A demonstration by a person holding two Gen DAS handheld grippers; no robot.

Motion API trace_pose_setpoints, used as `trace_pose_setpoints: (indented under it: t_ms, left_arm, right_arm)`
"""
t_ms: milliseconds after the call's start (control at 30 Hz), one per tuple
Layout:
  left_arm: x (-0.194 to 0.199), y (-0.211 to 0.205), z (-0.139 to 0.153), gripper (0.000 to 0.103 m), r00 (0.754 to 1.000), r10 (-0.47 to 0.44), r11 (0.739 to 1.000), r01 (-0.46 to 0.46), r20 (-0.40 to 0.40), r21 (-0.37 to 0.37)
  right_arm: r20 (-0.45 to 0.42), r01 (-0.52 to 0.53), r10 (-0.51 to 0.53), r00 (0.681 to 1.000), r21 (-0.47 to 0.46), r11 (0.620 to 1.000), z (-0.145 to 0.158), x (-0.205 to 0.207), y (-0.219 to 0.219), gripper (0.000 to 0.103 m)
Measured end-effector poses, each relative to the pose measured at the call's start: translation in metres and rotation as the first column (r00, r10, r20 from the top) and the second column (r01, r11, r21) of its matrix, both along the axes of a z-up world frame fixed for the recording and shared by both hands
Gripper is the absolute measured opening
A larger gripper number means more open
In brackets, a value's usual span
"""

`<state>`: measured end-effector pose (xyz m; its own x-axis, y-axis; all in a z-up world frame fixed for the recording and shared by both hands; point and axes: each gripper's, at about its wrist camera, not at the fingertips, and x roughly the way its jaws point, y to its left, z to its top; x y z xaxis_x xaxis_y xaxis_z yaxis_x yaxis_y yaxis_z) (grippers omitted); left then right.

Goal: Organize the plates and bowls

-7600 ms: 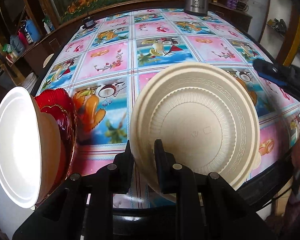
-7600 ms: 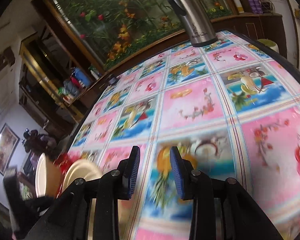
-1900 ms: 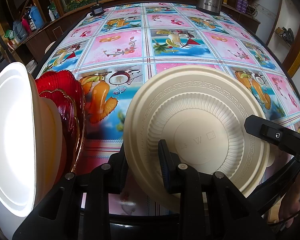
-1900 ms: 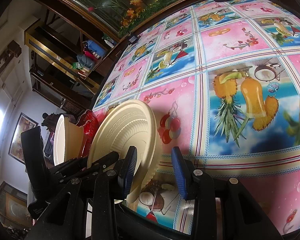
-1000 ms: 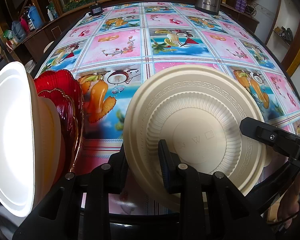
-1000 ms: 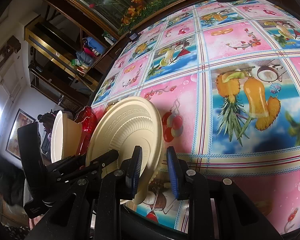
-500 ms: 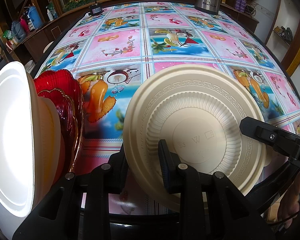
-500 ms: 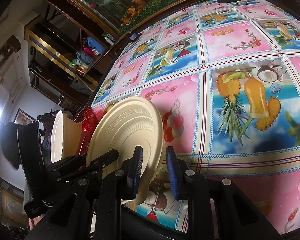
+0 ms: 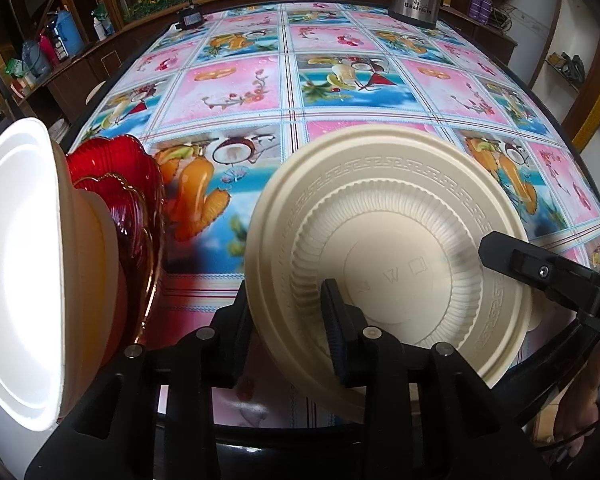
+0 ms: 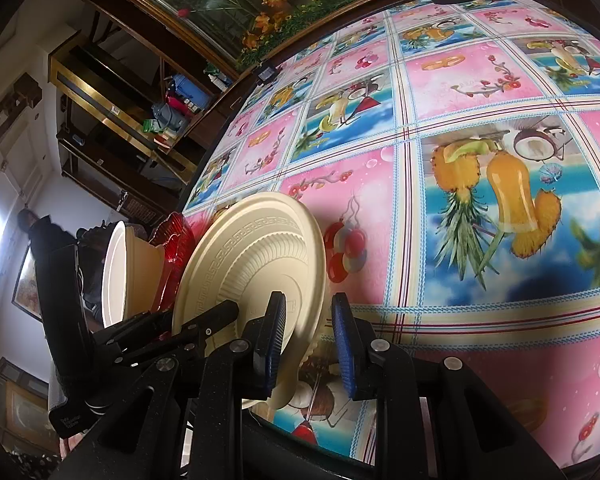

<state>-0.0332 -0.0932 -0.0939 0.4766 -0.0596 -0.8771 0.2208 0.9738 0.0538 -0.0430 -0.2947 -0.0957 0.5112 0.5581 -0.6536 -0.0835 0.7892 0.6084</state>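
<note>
Two hand-held grippers now bracket the cream plate (image 9: 388, 248): left hand-held gripper (image 9: 288, 312) stays clenched on its rim above the tabletop (image 9: 284, 128); right hand-held gripper (image 10: 306, 340) has narrowed around the opposite edge, not yet clamped; handover appears imminent

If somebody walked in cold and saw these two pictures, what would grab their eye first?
Probably the big cream plate, held on edge at the near side of the table, its rim between the left gripper fingers while the right gripper straddles its other edge. Next, the loud fruit-print tablecloth, then the red glass dishes racked at the left.
</note>
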Motion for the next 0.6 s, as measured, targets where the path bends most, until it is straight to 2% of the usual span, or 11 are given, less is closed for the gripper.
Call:
trace_pose_setpoints:
  t_ms: [600]
  left_arm:
    - [-0.0018,0.0024,0.0002,0.031,1.000,-0.004,1.000,0.004,0.000,-0.012]
  right_arm:
    - [-0.005,0.005,-0.005,1.000,0.007,1.000,-0.0014,-0.0030,-0.0017,0.024]
